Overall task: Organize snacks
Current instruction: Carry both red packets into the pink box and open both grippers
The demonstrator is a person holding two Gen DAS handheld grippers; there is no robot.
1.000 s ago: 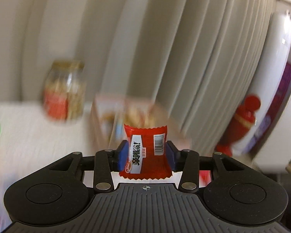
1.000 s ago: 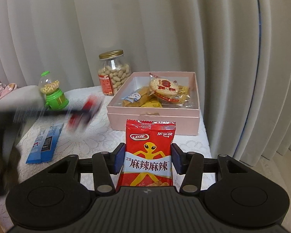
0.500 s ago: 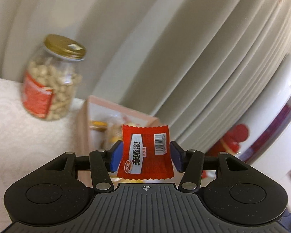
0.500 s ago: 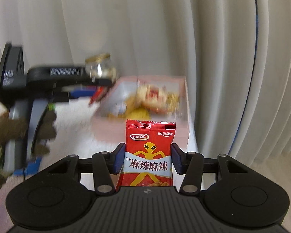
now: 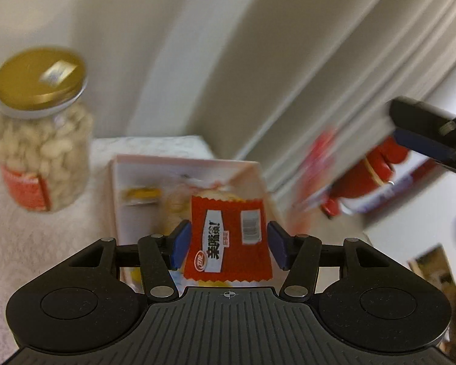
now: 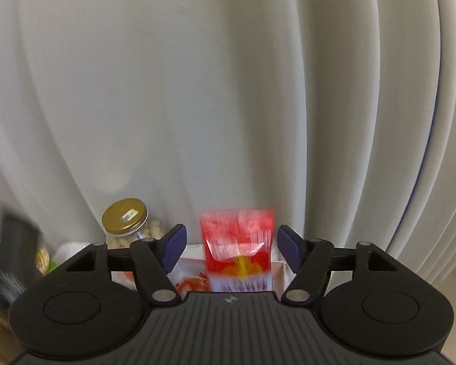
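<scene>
In the left wrist view the left gripper [image 5: 228, 245], jaws spread and clear of the red packet [image 5: 228, 241], hangs directly above the pink box [image 5: 185, 164], while in the right wrist view the right gripper [image 6: 231, 248], jaws opening, has a blurred red pouch [image 6: 238, 248] loose between them over that box [image 6: 278, 266].

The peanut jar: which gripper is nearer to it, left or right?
Left. The left gripper is just right of the peanut jar, over the pink box; the right gripper sits farther back.

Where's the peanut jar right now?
The peanut jar stands at the left of the left wrist view, on the white cloth, beside the pink box; the right wrist view shows it low left, before the curtain.
</scene>
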